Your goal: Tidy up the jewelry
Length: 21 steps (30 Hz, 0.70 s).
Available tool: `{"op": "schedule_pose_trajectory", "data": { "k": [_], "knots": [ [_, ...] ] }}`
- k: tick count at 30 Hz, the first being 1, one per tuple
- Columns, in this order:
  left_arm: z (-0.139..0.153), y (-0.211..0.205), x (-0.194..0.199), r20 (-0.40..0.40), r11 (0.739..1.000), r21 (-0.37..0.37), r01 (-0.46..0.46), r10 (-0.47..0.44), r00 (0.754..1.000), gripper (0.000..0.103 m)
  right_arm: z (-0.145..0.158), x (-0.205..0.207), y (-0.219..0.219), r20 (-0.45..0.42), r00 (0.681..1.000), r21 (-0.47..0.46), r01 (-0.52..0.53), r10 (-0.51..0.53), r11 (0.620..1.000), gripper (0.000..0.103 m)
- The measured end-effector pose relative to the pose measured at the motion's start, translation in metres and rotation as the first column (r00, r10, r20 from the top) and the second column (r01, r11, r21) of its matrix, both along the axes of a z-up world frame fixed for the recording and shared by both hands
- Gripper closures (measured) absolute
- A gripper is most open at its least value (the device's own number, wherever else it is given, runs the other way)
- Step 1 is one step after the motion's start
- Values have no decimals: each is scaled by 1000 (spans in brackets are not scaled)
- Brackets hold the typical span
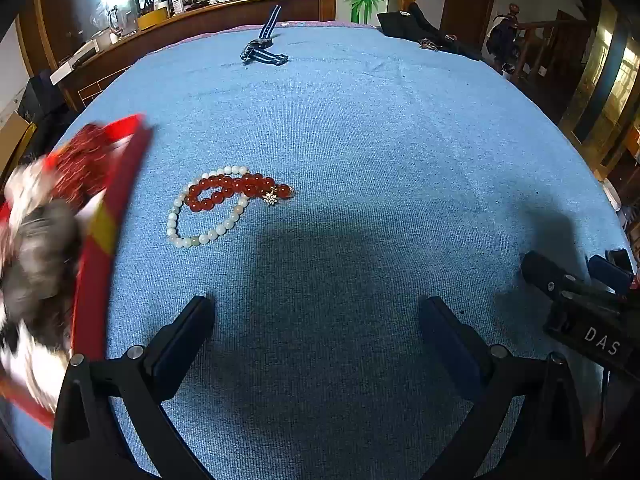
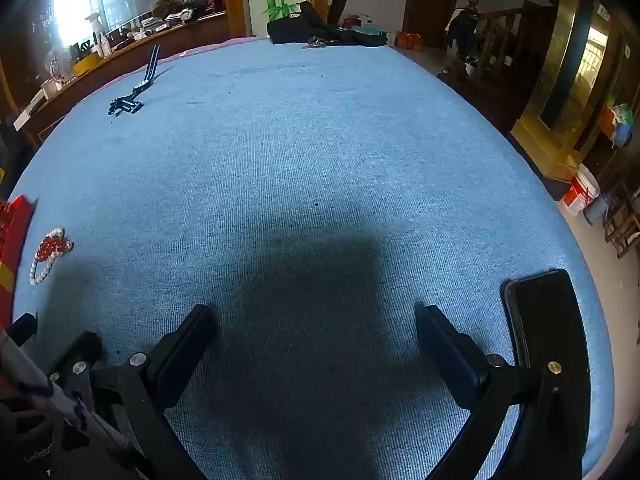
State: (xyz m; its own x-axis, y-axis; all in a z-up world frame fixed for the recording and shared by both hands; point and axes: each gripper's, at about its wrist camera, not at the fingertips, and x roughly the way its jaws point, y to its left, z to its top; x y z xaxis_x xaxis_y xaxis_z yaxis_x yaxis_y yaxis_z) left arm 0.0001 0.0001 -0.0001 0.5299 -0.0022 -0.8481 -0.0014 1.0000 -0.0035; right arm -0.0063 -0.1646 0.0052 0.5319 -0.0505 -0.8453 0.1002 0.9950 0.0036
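A red bead bracelet (image 1: 236, 190) with a small gold charm lies across a white bead bracelet (image 1: 206, 212) on the blue cloth (image 1: 360, 140). Both bracelets rest ahead and left of my left gripper (image 1: 316, 320), which is open and holds nothing. At the left edge stands a red box (image 1: 108, 232) with a blurred furry lining. In the right wrist view the red bracelet (image 2: 52, 246), the white bracelet (image 2: 42, 270) and the box (image 2: 14, 240) sit far left. My right gripper (image 2: 316, 328) is open over bare cloth.
A dark striped watch strap (image 1: 262, 50) lies at the far side of the cloth. A black bag (image 2: 320, 30) and some keys (image 2: 316, 43) sit at the far edge. A black phone (image 2: 544, 320) lies by the right gripper's right finger. A wooden counter runs behind on the left.
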Motion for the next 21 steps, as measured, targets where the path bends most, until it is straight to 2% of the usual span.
{"op": "schedule_pose_trajectory", "data": {
  "k": [21],
  "knots": [
    [0, 0, 0, 1, 1000, 3, 0, 0, 1000, 0, 9, -9, -6, 20, 1000, 53, 0, -1, 999, 0]
  ]
}}
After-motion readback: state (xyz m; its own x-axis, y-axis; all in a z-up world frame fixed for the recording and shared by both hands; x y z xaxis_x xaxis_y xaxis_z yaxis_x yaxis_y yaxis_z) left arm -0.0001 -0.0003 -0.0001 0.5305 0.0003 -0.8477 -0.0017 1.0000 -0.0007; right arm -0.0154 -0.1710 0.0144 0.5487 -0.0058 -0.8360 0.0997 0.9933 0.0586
